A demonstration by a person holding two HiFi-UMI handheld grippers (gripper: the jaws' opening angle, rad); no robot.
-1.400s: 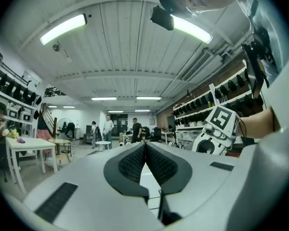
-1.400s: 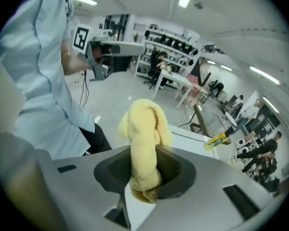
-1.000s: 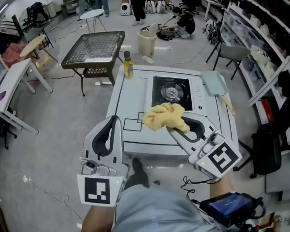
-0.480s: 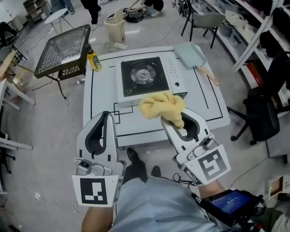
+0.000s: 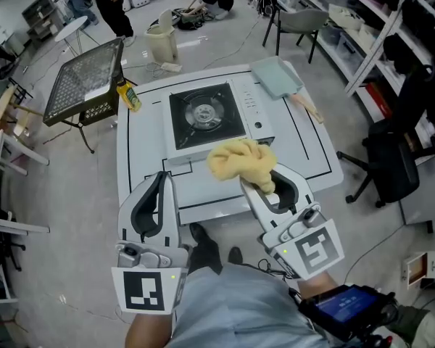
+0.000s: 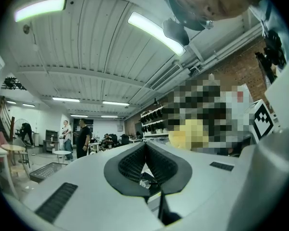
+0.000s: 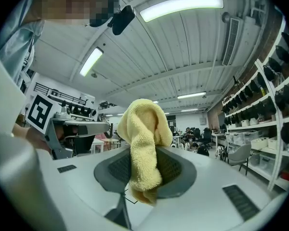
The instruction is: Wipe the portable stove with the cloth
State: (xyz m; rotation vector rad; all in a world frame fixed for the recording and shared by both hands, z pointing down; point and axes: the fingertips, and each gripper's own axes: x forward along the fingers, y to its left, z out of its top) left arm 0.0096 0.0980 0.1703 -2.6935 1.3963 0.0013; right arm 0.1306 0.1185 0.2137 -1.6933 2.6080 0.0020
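The portable stove point(image 5: 206, 118), white with a black top and a round burner, sits on the white table point(image 5: 308, 158). My right gripper point(image 5: 264, 181) is shut on the yellow cloth point(image 5: 241, 164), which bunches over its tips just in front of the stove's near edge. In the right gripper view the cloth point(image 7: 143, 138) hangs folded between the jaws of the right gripper point(image 7: 143, 170). My left gripper point(image 5: 162, 180) hovers over the table's front left edge. The left gripper point(image 6: 145, 153) is shut with nothing in it.
A yellow bottle point(image 5: 128, 96) stands at the table's far left corner. A pale blue board point(image 5: 277, 77) lies at the far right. A wire-top side table point(image 5: 83, 71) stands to the left. A black chair point(image 5: 391, 158) and shelves are on the right. People are at the back.
The head view has swung, so the table and stove now sit further left and more squarely in view. Both grippers keep their pose, and the cloth stays in the right one.
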